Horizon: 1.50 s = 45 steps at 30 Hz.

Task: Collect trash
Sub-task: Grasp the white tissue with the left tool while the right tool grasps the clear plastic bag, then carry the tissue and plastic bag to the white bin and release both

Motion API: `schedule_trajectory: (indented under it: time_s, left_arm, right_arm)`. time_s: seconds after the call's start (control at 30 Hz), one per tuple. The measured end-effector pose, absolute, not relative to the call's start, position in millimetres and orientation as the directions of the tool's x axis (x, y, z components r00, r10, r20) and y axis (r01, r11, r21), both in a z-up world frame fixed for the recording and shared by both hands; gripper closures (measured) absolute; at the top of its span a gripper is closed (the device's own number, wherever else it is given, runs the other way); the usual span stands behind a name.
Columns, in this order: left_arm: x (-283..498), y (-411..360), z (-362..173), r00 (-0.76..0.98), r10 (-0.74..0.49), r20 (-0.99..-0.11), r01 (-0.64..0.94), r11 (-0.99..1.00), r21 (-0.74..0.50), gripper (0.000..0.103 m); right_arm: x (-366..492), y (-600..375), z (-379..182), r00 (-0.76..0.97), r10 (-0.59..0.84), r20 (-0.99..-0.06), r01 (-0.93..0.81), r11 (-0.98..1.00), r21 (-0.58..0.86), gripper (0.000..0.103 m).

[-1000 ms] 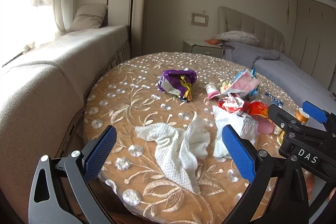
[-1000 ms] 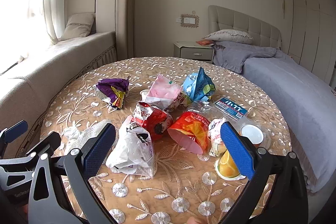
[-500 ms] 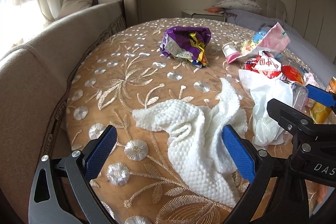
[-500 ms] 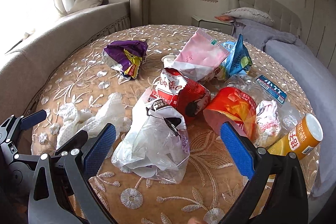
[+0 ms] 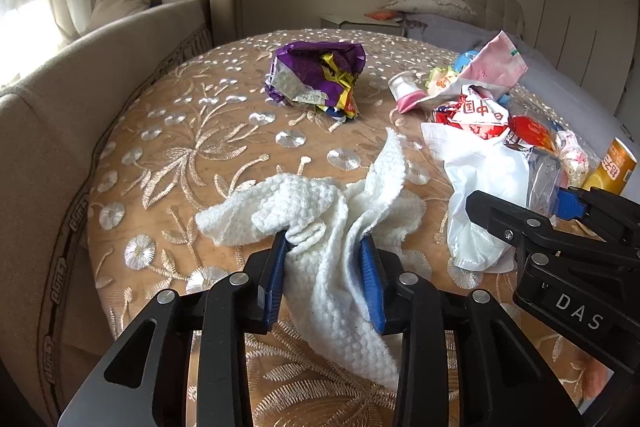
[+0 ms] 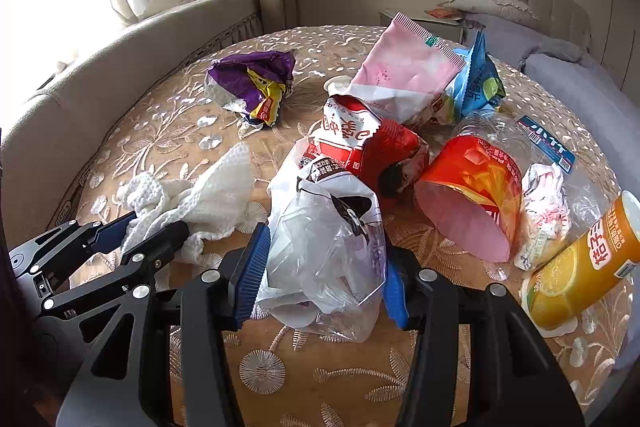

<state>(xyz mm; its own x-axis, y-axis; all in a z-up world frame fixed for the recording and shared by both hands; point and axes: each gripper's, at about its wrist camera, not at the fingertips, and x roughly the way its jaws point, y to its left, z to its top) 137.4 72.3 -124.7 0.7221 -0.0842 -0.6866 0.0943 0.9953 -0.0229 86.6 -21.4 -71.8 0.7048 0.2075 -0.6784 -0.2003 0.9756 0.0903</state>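
Note:
My left gripper [image 5: 325, 259] is shut on a crumpled white paper towel [image 5: 332, 227] lying on the round table [image 5: 180, 147]. The towel also shows in the right wrist view [image 6: 208, 203]. My right gripper [image 6: 322, 267] is shut on a clear and white plastic bag [image 6: 324, 239], also seen in the left wrist view [image 5: 484, 187]. Beyond lie a purple wrapper [image 6: 250, 83], a red and white wrapper [image 6: 360, 143], a pink bag [image 6: 404, 75], a blue bag [image 6: 478, 79], a red cup [image 6: 476, 187] and an orange drink cup [image 6: 584, 263].
The table has a tan embroidered cloth. A beige sofa [image 5: 60, 87] curves along its left side. A bed with grey bedding [image 6: 572, 83] stands to the right. A crushed clear bottle [image 6: 540, 143] and a wadded tissue [image 6: 544, 207] lie at the right of the pile.
Both grippers moved forward and down and closed: the left onto the paper towel, the right onto the plastic bag. Both were open and empty before.

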Motion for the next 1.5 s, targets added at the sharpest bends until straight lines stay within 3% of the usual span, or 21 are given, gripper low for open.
schedule_trajectory:
  time_s: [0.1,0.73,1.07,1.27,1.5]
  left_arm:
    - [132,71,-121,0.731,-0.075,-0.678,0.081,0.996,-0.023,0.075]
    - [50,35,-31,0.878,-0.068,-0.473,0.094,0.995,0.032,0.076]
    - [22,-24,-13,0.884,-0.199,-0.423,0.234,0.972,0.033,0.075]
    - [4,-83,-18,0.846,-0.323,-0.425,0.383,0.922,0.061,0.075]
    - [-10,-156,-50,0.72,-0.476,-0.506,0.578,0.814,0.056,0.075]
  right_arm:
    - [81,-24,-68,0.713,0.217,-0.667,-0.204,0.974,0.098,0.054]
    - [-17,-88,25,0.887,0.215,-0.408,-0.178,0.976,0.128,0.054]
    - [-66,-173,45,0.902,0.239,-0.36,-0.152,0.955,0.253,0.053]
    - [-101,-218,35,0.929,0.091,-0.359,-0.005,0.973,0.232,0.053]
    - [-140,-264,-9,0.926,-0.081,-0.369,0.139,0.981,0.135,0.052]
